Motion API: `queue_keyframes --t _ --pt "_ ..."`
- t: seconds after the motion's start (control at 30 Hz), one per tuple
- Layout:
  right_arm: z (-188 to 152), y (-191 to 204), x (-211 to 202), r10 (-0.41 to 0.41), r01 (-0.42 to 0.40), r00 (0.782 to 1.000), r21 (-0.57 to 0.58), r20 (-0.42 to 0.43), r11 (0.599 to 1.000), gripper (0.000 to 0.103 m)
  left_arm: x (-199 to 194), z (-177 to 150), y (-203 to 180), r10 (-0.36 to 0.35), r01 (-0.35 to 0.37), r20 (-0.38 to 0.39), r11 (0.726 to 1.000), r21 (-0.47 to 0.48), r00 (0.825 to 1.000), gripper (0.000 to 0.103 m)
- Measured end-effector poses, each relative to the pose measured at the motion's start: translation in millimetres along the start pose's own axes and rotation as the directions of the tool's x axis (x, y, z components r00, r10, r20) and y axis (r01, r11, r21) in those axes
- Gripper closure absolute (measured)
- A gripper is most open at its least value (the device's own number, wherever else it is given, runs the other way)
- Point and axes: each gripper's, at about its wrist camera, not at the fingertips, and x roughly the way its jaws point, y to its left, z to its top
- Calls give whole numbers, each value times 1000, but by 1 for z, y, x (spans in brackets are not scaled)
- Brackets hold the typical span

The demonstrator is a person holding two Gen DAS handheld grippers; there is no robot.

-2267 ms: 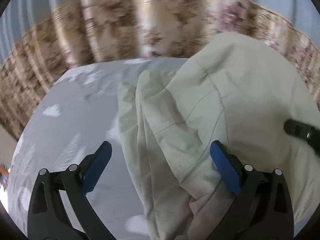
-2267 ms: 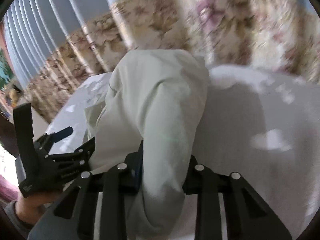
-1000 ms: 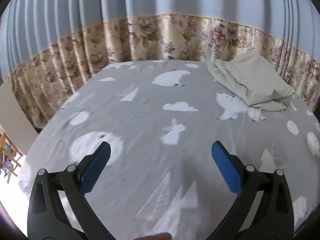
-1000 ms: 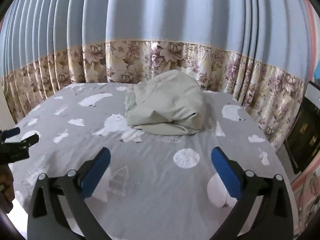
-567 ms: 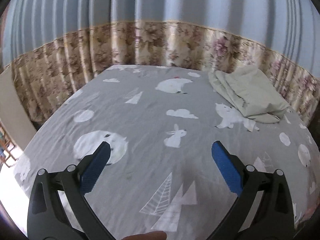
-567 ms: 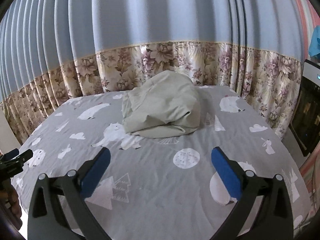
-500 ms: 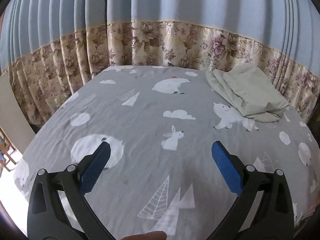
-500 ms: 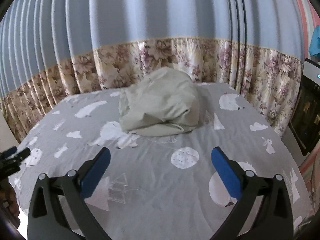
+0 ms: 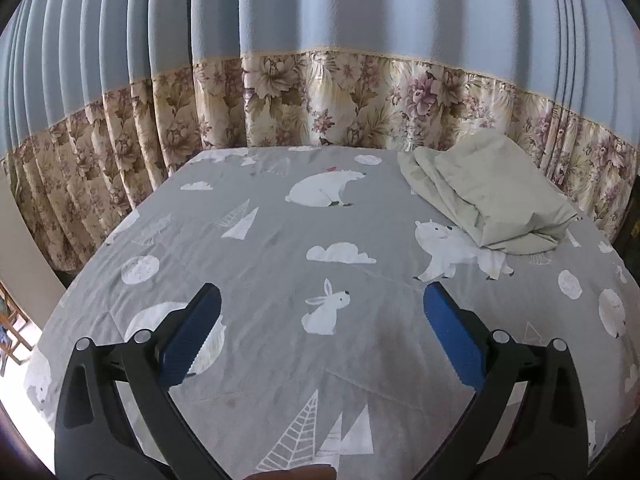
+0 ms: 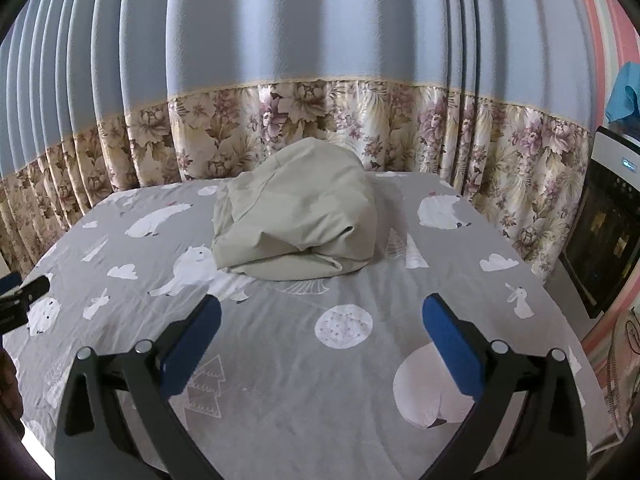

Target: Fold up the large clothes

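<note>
Pale-green cotton garment (image 10: 296, 216) lies folded, lumpy, on printed bedsheet (image 10: 304, 368).

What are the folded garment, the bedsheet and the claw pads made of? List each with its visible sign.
Folded garment: pale green woven cloth, probably cotton; matte, soft creases, visible seams.
Bedsheet: thin grey printed fabric, matte; fine wrinkles, white animal prints.
Pads of the left claw: blue, probably rubber or plastic; ridged edge, dull finish.
</note>
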Motion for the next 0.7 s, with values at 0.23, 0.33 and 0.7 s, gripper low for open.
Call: queue_keyframes --t 0.23,0.33,0.7 --pt "1 4 -4 -9 9 1000 -27 15 1000 2 -3 -4 5 15 -15 -1 1000 -6 1000 3" --pt "2 6 -6 -2 2 1000 -31 18 1000 2 -6 -4 8 23 -23 7 1000 -7 1000 3" --pt "2 8 -10 -3 4 1000 -42 21 999 2 -12 -3 14 25 -25 18 1000 -15 1000 3"
